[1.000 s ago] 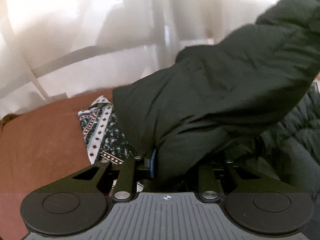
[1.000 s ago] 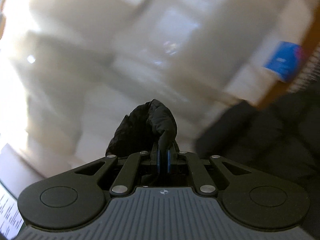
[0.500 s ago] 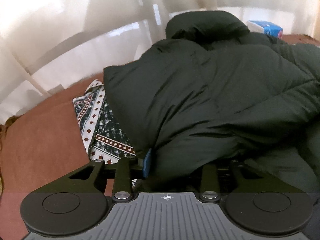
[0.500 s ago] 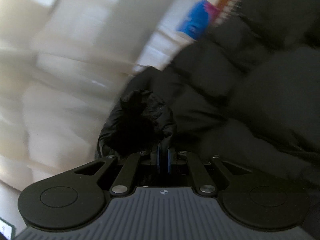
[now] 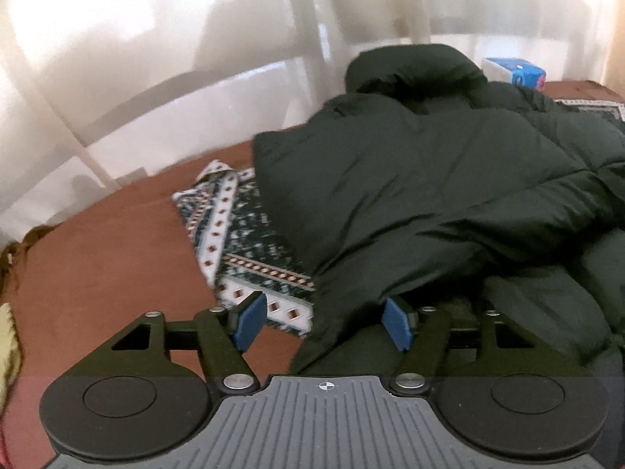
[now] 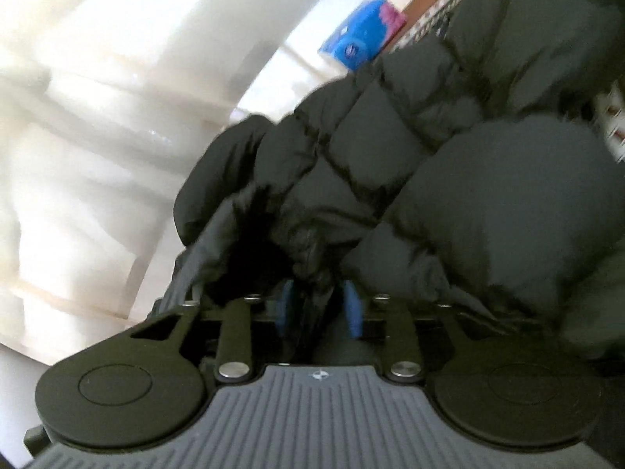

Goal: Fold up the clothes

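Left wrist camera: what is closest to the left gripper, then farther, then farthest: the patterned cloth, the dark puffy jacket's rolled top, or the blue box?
1. Patterned cloth, just ahead of the left gripper, left.
2. Jacket's rolled top, farther back.
3. Blue box, behind it, right.

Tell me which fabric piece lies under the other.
The patterned cloth: flat on the brown surface, with white, teal and red diamond bands. The plain dark puffer jacket covers its right part.
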`<state>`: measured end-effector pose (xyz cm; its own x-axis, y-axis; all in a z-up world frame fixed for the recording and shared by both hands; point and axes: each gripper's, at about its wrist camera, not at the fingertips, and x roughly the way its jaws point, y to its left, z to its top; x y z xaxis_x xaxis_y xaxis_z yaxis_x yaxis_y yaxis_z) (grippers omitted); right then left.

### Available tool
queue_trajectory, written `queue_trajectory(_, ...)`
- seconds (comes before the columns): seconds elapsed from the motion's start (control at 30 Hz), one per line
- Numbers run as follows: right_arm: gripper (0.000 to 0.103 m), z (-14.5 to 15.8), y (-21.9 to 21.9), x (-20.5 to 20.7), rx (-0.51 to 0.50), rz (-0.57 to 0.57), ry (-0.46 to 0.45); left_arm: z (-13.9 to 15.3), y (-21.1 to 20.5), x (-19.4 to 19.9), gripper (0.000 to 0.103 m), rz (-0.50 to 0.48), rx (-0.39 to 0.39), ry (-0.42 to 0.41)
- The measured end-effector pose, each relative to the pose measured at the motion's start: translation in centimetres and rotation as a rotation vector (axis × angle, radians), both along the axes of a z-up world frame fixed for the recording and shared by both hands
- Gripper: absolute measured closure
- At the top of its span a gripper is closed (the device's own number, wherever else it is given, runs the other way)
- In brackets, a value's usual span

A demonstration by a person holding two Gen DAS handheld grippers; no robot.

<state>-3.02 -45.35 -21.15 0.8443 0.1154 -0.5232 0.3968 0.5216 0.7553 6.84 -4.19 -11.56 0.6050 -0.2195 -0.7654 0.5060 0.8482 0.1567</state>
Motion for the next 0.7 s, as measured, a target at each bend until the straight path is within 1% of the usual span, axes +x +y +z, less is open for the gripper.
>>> queue_trajectory(0.07,0.058,1.5,-0.4,-1.2,-0.041,-0.031,0.002,1.1,1.1,-0.4,0.027,0.008,-0.012,-0.011)
queue_trajectory(0.13,0.053,3.4,-0.6,-2.1,-0.105,-0.063,0.002,2.9,1.6,-0.4,0.027,0.011,-0.066,-0.039)
queue_trajectory(0.17,0.052,5.0,-0.2,-2.3,-0.172,-0.055,-0.022,3.7,1.5,-0.2,0.027,0.000,-0.100,-0.052)
queue_trajectory(0.2,0.044,6.8,0.6,-2.0,-0.253,-0.025,-0.058,4.3,0.9,0.3,0.027,-0.015,-0.131,-0.069)
queue_trajectory(0.23,0.032,8.5,1.6,-1.6,-0.339,0.010,-0.093,5.0,0.3,0.8,0.026,-0.030,-0.161,-0.085)
queue_trajectory(0.27,0.028,10.0,2.8,-0.7,-0.425,0.057,-0.120,5.5,-0.3,1.3,0.026,-0.045,-0.190,-0.099)
queue_trajectory(0.3,0.026,11.2,4.3,0.4,-0.511,0.110,-0.141,5.3,-1.5,2.0,0.024,-0.054,-0.203,-0.105)
queue_trajectory(0.33,0.027,12.2,6.0,1.7,-0.591,0.168,-0.152,5.1,-2.6,2.8,0.024,-0.064,-0.216,-0.110)
queue_trajectory(0.37,0.027,12.4,7.5,3.0,-0.643,0.221,-0.148,4.9,-3.7,3.6,0.024,-0.073,-0.228,-0.112)
queue_trajectory(0.4,0.027,12.2,9.0,4.3,-0.683,0.269,-0.140,4.3,-4.9,4.3,0.024,-0.086,-0.233,-0.091)
queue_trajectory(0.47,0.027,11.6,11.6,6.7,-0.752,0.354,-0.110,2.3,-7.1,5.6,0.024,-0.115,-0.216,-0.044)
queue_trajectory(0.57,0.026,8.8,13.5,9.0,-0.862,0.424,0.004,-1.0,-8.7,6.3,0.022,-0.108,-0.136,-0.037)
queue_trajectory(0.6,0.024,7.7,13.9,9.5,-0.910,0.436,0.040,-2.1,-9.2,6.6,0.018,-0.104,-0.112,-0.035)
queue_trajectory(0.63,0.021,6.5,14.0,9.8,-0.952,0.443,0.069,-2.9,-9.4,6.8,0.016,-0.097,-0.110,-0.031)
queue_trajectory(0.67,0.021,5.5,14.0,10.0,-0.966,0.447,0.089,-3.4,-9.4,7.0,0.013,-0.093,-0.108,-0.027)
queue_trajectory(0.7,0.020,4.5,13.8,10.3,-0.956,0.450,0.103,-4.0,-9.4,7.2,0.010,-0.089,-0.107,-0.023)
